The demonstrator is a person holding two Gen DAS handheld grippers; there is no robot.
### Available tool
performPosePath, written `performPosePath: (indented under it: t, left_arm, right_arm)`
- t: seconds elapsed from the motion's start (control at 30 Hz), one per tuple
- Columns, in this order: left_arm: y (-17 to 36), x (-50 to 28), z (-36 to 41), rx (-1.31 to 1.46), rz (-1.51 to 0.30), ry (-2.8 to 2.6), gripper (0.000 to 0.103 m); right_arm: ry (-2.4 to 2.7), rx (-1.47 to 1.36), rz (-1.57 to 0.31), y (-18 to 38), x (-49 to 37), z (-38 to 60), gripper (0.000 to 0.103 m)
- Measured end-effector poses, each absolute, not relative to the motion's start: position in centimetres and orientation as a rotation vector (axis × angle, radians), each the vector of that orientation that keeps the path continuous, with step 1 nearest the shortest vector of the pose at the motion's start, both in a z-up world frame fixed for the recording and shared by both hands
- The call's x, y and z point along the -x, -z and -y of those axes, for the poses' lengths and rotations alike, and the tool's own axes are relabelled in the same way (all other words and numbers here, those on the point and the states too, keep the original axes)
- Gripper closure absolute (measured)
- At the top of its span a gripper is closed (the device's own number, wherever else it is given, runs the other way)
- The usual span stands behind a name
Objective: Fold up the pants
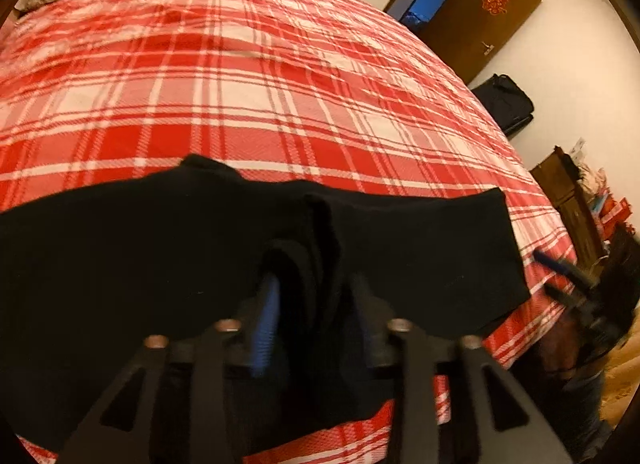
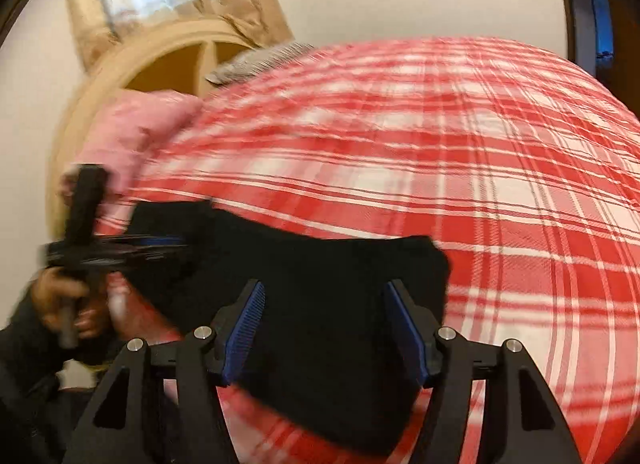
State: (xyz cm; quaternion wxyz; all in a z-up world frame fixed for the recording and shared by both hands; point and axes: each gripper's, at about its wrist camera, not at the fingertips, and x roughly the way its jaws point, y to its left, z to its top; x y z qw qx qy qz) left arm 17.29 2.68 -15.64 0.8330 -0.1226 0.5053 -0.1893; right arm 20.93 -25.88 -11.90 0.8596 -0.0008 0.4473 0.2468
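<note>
The black pants (image 1: 420,256) lie near the front edge of a bed with a red and white plaid cover (image 1: 240,76). My left gripper (image 1: 312,284) is shut on a bunched fold of the pants, with cloth between its blue pads. It shows at the left of the right wrist view (image 2: 120,246), held in a hand. My right gripper (image 2: 324,324) is open and empty, just above the pants (image 2: 320,284). It shows at the right of the left wrist view (image 1: 560,276), past the pants' right end.
Pink pillow (image 2: 132,132) and a wooden headboard (image 2: 160,60) stand at the left end of the bed. A brown door (image 1: 476,20), a black bag (image 1: 508,104) and a wooden cabinet (image 1: 568,192) stand by the wall at the right.
</note>
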Motion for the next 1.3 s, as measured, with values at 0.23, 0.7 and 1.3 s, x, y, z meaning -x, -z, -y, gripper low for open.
performPosePath:
  t: [0.23,0.7,1.3]
  left_arm:
    - [15.1,-16.0,-2.3,0.229,-1.032,0.393,0.033]
    - [16.7,-13.6,-0.3,-0.004,-0.995,0.36,0.021]
    - [14.7,-12.4,-14.6,0.039,-0.863,-0.055,0.012]
  right_arm:
    - [-0.463,-0.034,-0.942,11.8,-20.4,27.1,0.039]
    - [-0.576,0.112,-0.93,12.1,-13.0,26.0,0.039]
    - [-0.802,0.357,-0.909,15.8,-13.2,8.9,0.039]
